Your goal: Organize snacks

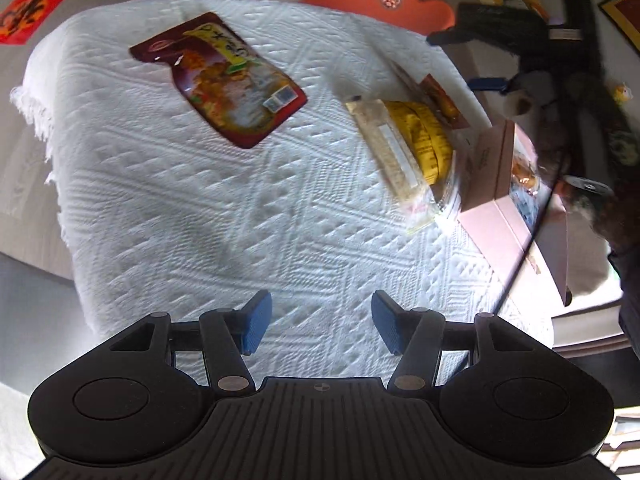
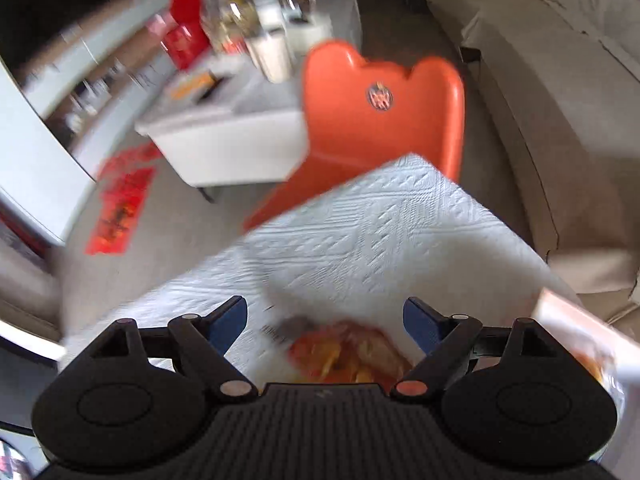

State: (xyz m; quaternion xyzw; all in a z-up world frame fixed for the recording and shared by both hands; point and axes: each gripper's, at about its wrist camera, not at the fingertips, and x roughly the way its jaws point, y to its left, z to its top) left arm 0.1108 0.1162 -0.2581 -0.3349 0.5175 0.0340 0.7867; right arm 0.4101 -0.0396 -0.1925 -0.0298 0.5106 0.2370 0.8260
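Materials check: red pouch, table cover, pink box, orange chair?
Red pouch: glossy plastic film, glare on print. Table cover: white woven cotton-like cloth, raised geometric texture, fringed edge. Pink box: matte cardboard, likely, with folded flaps. Orange chair: smooth moulded plastic.

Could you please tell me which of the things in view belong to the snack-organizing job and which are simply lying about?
Belonging to the job:
dark red snack pouch
yellow snack packet
pink box
left gripper, open
right gripper, open

Just lying about:
orange chair
white tablecloth
red paper sheets on the floor
grey sofa
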